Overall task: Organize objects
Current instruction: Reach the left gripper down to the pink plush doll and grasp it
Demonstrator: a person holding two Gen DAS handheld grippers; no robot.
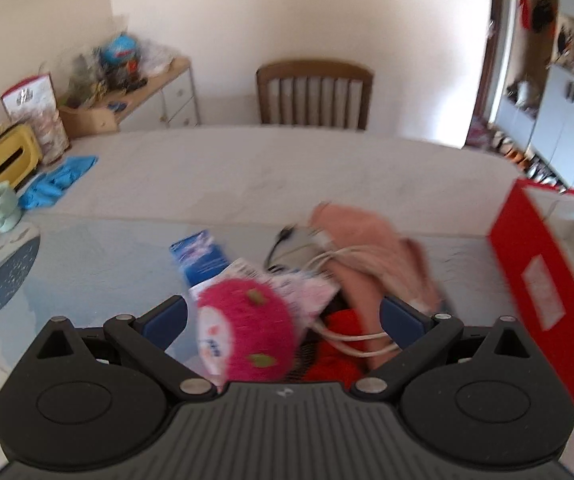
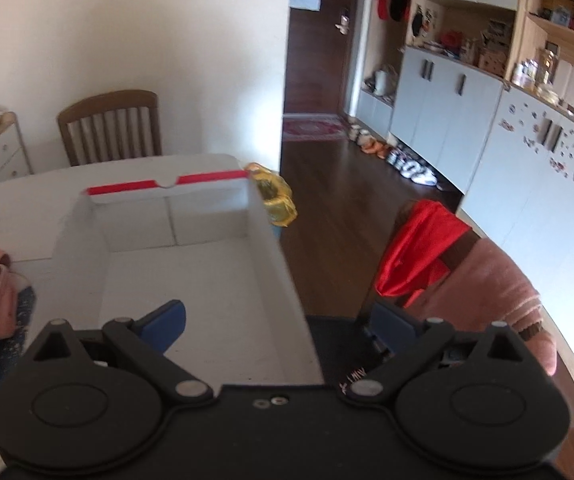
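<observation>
In the left wrist view my left gripper (image 1: 283, 316) is open above a pile on the table. A fluffy pink dragon-fruit toy (image 1: 243, 332) lies between its fingers, nearer the left one. Behind it lie a blue packet (image 1: 199, 256), a white printed packet (image 1: 311, 292), a pink cloth (image 1: 371, 248), a white cable (image 1: 347, 332) and a red item (image 1: 339, 344). A red box (image 1: 543, 292) stands at the right. In the right wrist view my right gripper (image 2: 279, 328) is open and empty, over the right wall of the open white box (image 2: 207, 292) with its red rim.
A mug (image 1: 1, 208), blue gloves (image 1: 59, 180), a yellow tissue box (image 1: 7, 160) and a round blue mat (image 1: 7, 276) sit at the table's left. A wooden chair (image 1: 315, 96) stands behind the table. A chair with red and pink cloths (image 2: 471, 264) is at the right; a yellow bag (image 2: 275, 196) hangs past the box.
</observation>
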